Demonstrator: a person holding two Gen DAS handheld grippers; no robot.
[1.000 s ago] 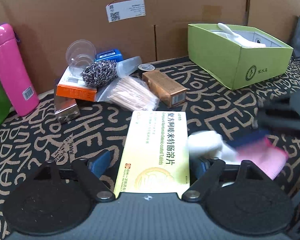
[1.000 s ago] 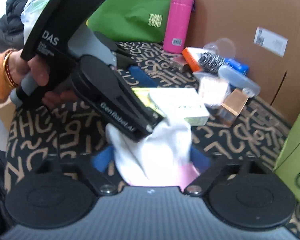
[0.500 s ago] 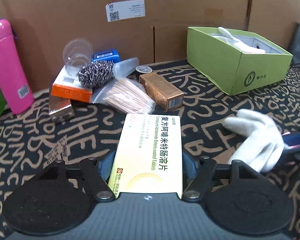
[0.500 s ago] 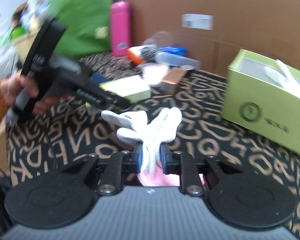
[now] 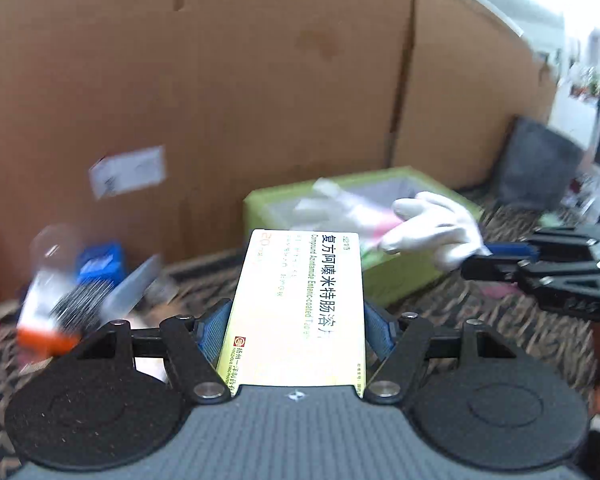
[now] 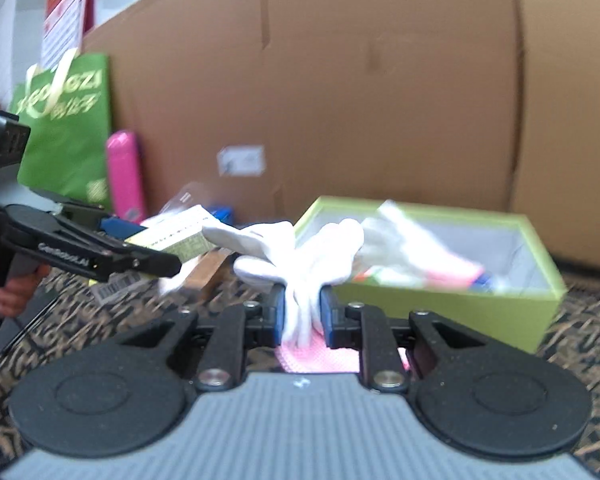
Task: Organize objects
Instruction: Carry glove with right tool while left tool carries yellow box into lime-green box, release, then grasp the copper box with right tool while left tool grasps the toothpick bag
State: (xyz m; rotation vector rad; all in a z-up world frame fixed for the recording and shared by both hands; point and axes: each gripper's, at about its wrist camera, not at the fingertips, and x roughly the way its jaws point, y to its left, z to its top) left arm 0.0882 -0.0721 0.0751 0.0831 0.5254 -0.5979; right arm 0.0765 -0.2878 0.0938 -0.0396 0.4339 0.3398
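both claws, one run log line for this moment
left claw: shut on tablet box | right claw: shut on white glove | both lifted near green box

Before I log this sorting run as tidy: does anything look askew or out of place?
Yes. In the green box, a white glove lies crumpled, poking above the rim rather than lying flat. Behind the left gripper, the leftover clutter sits heaped and tilted, though it is blurred.
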